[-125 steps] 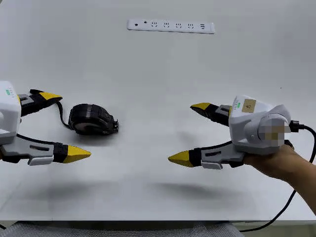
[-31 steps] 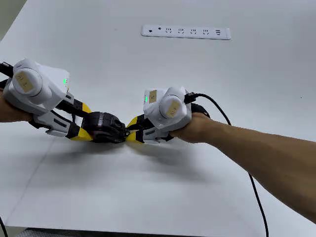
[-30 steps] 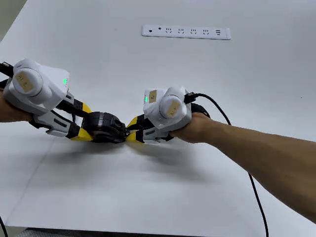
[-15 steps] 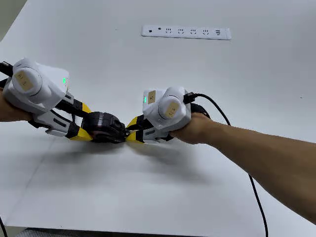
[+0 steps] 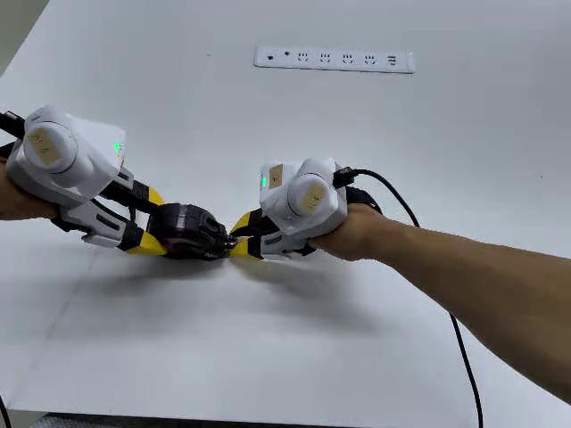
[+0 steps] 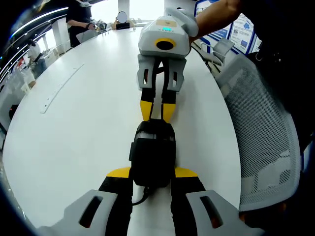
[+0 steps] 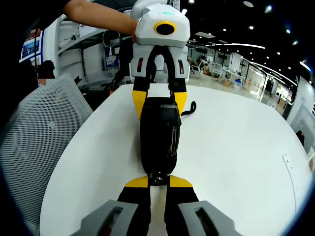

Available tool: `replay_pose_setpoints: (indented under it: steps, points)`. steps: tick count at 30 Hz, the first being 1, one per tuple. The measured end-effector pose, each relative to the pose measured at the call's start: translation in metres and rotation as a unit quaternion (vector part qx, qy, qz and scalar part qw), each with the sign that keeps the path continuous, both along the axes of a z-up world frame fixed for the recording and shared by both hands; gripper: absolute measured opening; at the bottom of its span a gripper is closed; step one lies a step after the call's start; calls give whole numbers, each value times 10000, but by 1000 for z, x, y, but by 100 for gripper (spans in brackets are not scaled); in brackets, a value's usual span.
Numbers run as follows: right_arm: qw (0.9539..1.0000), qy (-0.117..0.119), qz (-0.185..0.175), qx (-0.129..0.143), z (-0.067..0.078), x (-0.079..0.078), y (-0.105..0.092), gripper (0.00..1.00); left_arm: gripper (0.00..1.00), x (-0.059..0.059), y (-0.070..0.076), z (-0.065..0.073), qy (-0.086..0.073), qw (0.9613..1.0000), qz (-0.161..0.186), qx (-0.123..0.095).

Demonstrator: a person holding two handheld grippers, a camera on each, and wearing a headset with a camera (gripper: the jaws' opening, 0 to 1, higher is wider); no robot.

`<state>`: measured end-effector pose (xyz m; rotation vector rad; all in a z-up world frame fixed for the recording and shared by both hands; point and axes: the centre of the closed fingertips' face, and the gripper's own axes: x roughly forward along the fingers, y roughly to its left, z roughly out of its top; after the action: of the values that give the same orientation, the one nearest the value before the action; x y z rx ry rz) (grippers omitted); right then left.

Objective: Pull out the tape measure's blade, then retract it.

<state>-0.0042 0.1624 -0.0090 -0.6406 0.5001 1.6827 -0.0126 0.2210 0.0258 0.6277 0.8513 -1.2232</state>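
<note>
A black tape measure (image 5: 186, 230) rests low over the white table (image 5: 294, 134), held between both grippers. My left gripper (image 5: 150, 220) comes in from the left and is shut on the case (image 6: 153, 151), with a yellow tip on each side. From the right, my right gripper (image 5: 239, 236) is shut on the blade's end hook (image 7: 157, 177) at the case's mouth. Its yellow fingertips (image 6: 147, 109) meet right at the front of the case. The case (image 7: 159, 132) fills the space between the two grippers, and hardly any blade shows outside it.
A white power strip (image 5: 334, 60) lies at the far side of the table. A black cable (image 5: 406, 212) trails from the right gripper along the person's forearm. A grey mesh chair (image 6: 266, 147) stands beside the table's edge.
About four seconds ago both grippers hung open and apart, with the tape measure lying free on the table. Now both are shut on it. Over the last second nothing has visibly moved.
</note>
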Motion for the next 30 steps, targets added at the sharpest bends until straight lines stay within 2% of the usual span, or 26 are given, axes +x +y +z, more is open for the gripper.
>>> replay_pose_setpoints:
  steps: [30]
  points:
    - [9999,-21,-3,-119,0,6,-31,6,23,1,0,0,21,10000,17,-4]
